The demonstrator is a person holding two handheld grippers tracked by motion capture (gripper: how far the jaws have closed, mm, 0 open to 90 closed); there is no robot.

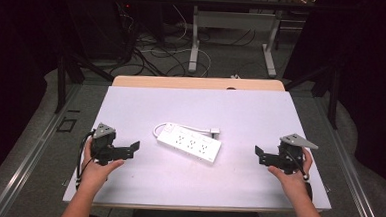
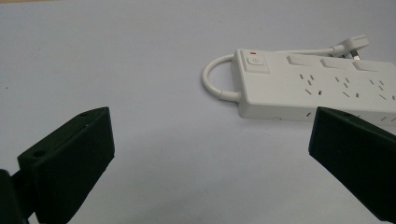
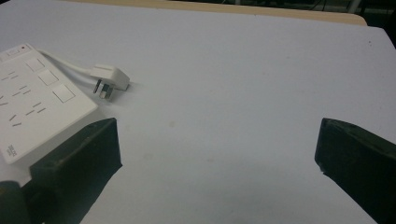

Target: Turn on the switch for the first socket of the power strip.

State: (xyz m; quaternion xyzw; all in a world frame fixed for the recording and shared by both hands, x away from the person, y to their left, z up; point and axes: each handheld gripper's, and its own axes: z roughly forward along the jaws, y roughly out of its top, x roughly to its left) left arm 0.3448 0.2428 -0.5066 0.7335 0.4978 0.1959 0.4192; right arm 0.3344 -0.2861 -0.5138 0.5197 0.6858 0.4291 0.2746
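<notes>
Strip (image 1: 189,143) lay near the middle of the counter (image 1: 260,117) in the high view, slanted, between your left tongs (image 1: 134,148) and right tongs (image 1: 259,154), well apart from both. Both pairs of tongs stood apart with nothing in them. You could expect a rigid plastic body, light, smooth and likely a bit slippery, so the long sides would be the place to clamp, across the narrow width. The cord (image 1: 156,129) looped at the far left end, and the plug (image 1: 214,132) was too small there to read.

From the left gripper view, the strip (image 2: 299,88) sat ahead and right, its switch (image 2: 256,62) toward you and the stiff cord (image 2: 219,86) bent in a tight loop. Your right jaw cut off its near corner, and the far end ran out of frame. The plug (image 2: 352,45) peeked from behind.

From the right gripper view, the strip (image 3: 37,107) was cropped at the left edge, and the plug (image 3: 109,79) lay flat just beside it with its pins toward you. Whether the cord would drag the plug along was hard to judge.
</notes>
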